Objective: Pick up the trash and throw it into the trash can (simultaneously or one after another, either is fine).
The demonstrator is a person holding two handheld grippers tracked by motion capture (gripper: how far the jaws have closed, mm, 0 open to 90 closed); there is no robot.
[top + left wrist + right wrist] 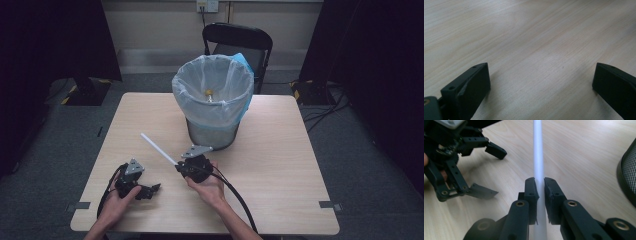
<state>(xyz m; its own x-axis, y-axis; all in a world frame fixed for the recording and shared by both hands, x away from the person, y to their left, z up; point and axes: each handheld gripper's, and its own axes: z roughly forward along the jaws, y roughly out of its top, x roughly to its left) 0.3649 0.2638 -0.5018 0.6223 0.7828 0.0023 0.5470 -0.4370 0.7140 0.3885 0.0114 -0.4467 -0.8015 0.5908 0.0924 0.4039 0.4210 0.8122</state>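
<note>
1. I worked over a pale wood-grain table [280,165], square with rounded corners, standing on grey carpet. Dark screens closed the room in at nine and three o'clock, and a black chair [240,37] stood at twelve, behind the table.
2. I could read no writing anywhere; a wall socket [207,6] at twelve was too small to make out.
3. At seven o'clock on the table my left gripper [145,191] rested in my left hand [120,202], low over the wood. Its matte black, blocky jaws stood wide apart, with bare grain between them in the left gripper view.
4. Just past centre, toward six, my right gripper [540,192] had its jaws clamped on a white tube [157,148], smooth, straight and round. The tube slanted away from the jaws toward ten o'clock, its far end clear of the table.
5. My right hand [207,187] held that gripper just in front of the bin.
6. A round wire-mesh bin [212,132] stood at twelve, lined with a thin, crinkled translucent bag [192,87]; something small and yellow [208,92] lay inside.
</note>
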